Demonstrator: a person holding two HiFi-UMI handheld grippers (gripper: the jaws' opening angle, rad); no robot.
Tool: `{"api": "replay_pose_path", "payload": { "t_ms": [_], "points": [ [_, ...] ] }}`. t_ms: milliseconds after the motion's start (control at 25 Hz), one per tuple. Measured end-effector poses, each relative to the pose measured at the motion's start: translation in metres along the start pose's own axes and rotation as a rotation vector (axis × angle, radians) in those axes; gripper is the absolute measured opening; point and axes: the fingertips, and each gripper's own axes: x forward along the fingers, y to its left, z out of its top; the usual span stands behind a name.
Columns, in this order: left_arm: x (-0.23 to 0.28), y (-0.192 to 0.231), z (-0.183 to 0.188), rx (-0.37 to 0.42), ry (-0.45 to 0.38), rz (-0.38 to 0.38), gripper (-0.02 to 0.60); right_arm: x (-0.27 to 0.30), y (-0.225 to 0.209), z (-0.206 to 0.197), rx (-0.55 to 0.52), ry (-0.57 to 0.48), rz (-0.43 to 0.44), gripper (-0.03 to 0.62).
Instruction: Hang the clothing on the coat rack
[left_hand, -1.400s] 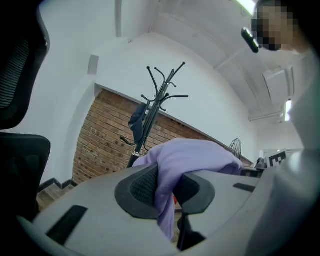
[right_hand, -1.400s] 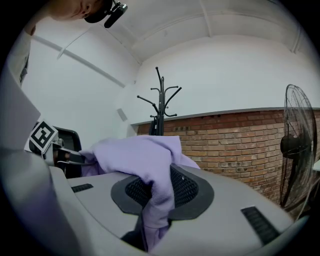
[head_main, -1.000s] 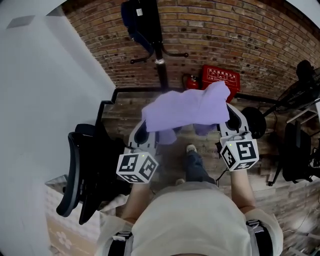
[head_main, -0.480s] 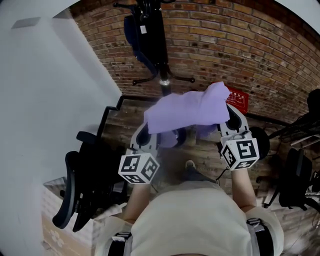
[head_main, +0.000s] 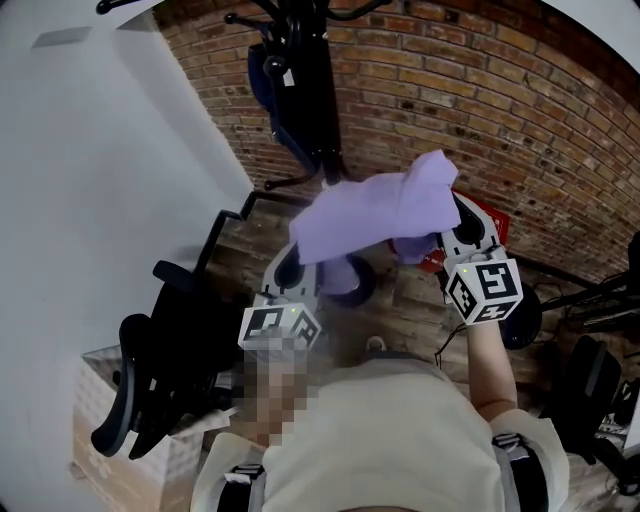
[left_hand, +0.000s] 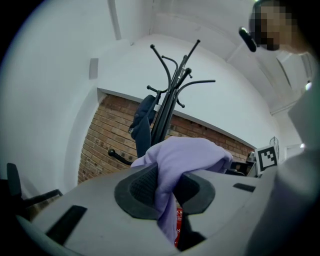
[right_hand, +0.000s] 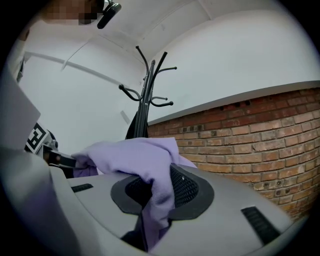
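Note:
A lilac garment (head_main: 372, 215) is stretched between both grippers, held up in front of the person. The left gripper (head_main: 300, 262) is shut on one end of it; the cloth (left_hand: 172, 172) runs down between its dark pads. The right gripper (head_main: 452, 232) is shut on the other end, with the fabric (right_hand: 150, 172) pinched between its pads. A black coat rack (head_main: 315, 90) stands ahead against the brick wall, its curved hooks (left_hand: 175, 67) reaching above the grippers. A dark blue garment (head_main: 275, 90) hangs on the rack's left side.
A black office chair (head_main: 160, 350) stands at the left beside a white wall (head_main: 100, 180). A red box (head_main: 480, 225) sits low by the brick wall, partly behind the right gripper. Dark equipment (head_main: 590, 400) stands at the right on the wooden floor.
Both grippers have lifted the lilac garment higher and closer to the coat rack. The rack's upper part and hooks have come more into the head view.

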Motion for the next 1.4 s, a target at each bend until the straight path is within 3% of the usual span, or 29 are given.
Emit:
{"api": "replay_pose_path", "payload": {
  "t_ms": [680, 1160, 1400],
  "points": [
    [0.043, 0.021, -0.012, 0.016, -0.024, 0.157, 0.054, 0.107, -0.027, -0.024, -0.027, 0.033, 0.205, 0.071],
    [0.058, 0.053, -0.056, -0.004, 0.072, 0.259, 0.054, 0.153, -0.022, -0.088, -0.005, 0.159, 0.266, 0.071],
    [0.066, 0.064, -0.096, -0.04, 0.157, 0.282, 0.054, 0.157, -0.017, -0.121, 0.03, 0.229, 0.278, 0.071]
  ]
}}
